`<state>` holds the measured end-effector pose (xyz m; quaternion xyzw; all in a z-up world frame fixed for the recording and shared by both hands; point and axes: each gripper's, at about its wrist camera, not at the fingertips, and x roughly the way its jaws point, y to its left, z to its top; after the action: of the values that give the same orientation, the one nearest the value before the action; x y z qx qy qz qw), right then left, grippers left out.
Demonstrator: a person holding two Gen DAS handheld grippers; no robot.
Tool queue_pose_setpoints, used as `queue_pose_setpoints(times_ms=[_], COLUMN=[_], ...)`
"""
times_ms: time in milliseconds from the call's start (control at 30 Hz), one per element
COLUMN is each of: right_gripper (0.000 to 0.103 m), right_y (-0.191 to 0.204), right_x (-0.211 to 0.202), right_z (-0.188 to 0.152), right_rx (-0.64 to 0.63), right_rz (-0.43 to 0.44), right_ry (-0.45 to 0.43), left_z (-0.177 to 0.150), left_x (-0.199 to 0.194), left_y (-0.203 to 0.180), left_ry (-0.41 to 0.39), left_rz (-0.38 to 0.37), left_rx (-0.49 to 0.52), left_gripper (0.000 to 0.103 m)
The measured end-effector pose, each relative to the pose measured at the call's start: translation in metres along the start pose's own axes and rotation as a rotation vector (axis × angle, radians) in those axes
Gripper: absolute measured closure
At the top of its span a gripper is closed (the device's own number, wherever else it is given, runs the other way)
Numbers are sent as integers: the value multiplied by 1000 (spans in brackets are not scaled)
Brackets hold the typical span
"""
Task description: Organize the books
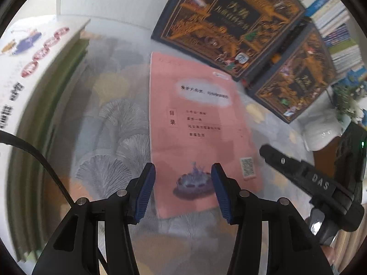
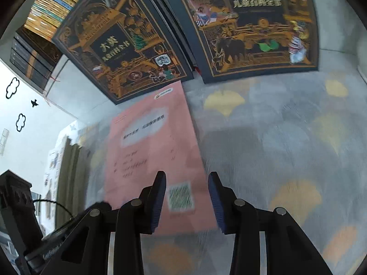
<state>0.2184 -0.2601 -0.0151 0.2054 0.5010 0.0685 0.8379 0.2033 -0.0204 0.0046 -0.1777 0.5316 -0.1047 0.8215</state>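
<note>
Pink booklet (image 1: 197, 123) lies flat, carpet (image 2: 286, 137) bare rightward.

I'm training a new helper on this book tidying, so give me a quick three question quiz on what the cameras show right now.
1. True or false: the pink booklet lies flat on the rug.
2. How many dark gold-patterned books lie beyond it?
3. Is the left gripper A) shut on the booklet, B) open above it, or C) holding a dark book?

Key: 1 true; 2 two; 3 B.
</note>
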Motion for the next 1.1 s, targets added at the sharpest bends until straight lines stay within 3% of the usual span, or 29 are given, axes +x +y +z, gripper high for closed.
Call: queue_pose_setpoints(times_ms=[167,300,367,467,533,633,800,900,1100], right_gripper=[64,64,65,65,65,65,65,65,65], right_y=[-3,-2,-1,-10,-27,-43,-37,-24,0], right_x=[19,11,-2,-30,-46,-62,-71,-63,-19], right_z=[4,-12,-35,-77,-99,-113,-95,-76,-35], right_rx=[9,6,1,-14,49,90,77,47,-34], right_rz=[43,102,153,104,120,102,80,69,16], right_ry=[37,80,112,100,108,92,56,48,50], left_z=[0,-13,-33,-70,-84,-68,-10,7,10], left_x=[1,-2,-7,-19,-32,-40,-45,-39,-9], left_y=[-4,-20,-40,-58,-52,-34,3,14,4], left_ry=[-10,70,109,138,111,64,-28,-27,3], left_rz=[-1,-106,-102,-69,-42,10,95,92,165], left_rx=[12,64,141,237,244,201,69,22,69], left_gripper=[50,50,50,51,50,50,47,46,46])
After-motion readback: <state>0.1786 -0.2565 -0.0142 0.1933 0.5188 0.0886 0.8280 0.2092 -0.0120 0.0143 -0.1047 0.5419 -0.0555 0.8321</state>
